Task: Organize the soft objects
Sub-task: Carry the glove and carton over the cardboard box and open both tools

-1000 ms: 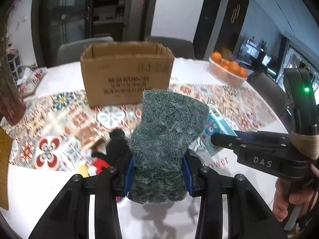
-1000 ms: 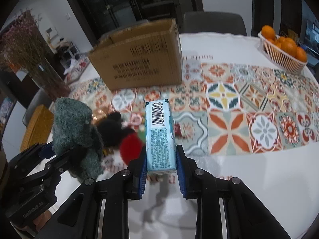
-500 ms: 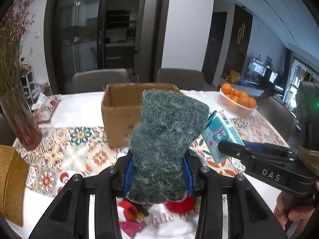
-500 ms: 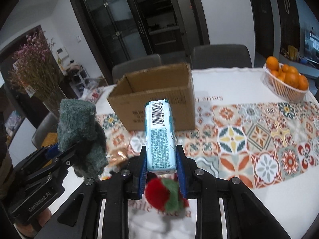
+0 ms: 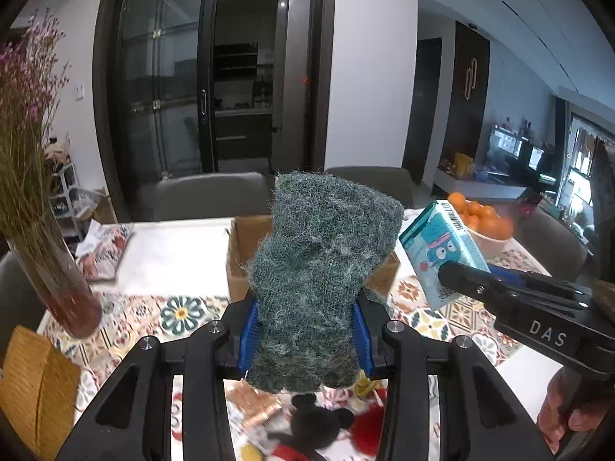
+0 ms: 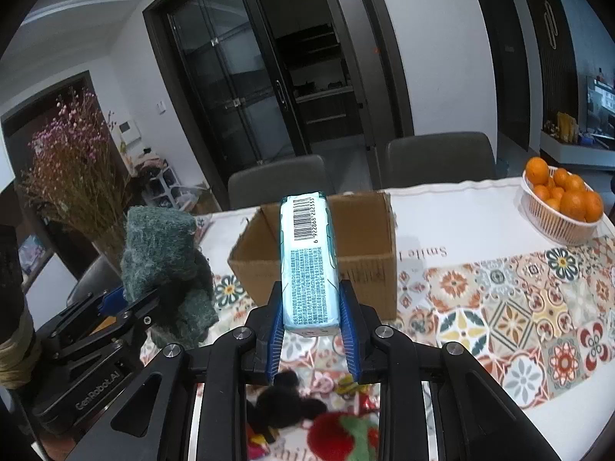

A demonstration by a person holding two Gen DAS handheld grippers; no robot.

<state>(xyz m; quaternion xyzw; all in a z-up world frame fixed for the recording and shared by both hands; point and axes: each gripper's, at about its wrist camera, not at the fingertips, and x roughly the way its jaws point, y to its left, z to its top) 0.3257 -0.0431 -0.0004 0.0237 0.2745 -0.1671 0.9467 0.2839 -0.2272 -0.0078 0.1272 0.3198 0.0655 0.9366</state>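
Note:
My left gripper (image 5: 303, 340) is shut on a fuzzy dark green knitted piece (image 5: 319, 269), held up in the air above the table. It also shows in the right wrist view (image 6: 161, 257). My right gripper (image 6: 311, 330) is shut on a light blue tissue pack (image 6: 309, 265) with a barcode, also raised; the pack shows in the left wrist view (image 5: 442, 249). An open cardboard box (image 6: 365, 253) stands on the table beyond both. A black mouse plush (image 5: 319, 422) and a red plush strawberry (image 6: 338, 438) lie on the table below the grippers.
A patterned runner (image 6: 519, 307) covers the white table (image 6: 461, 211). A basket of oranges (image 6: 561, 203) sits at the far right. A vase of dried flowers (image 5: 50, 269) stands at the left, a yellow woven item (image 5: 34, 380) near it. Grey chairs (image 6: 438, 161) stand behind.
Both grippers have risen and tilted up, carrying the green knit and the tissue pack. The box now sits lower and farther in view, with the plush toys below the fingers.

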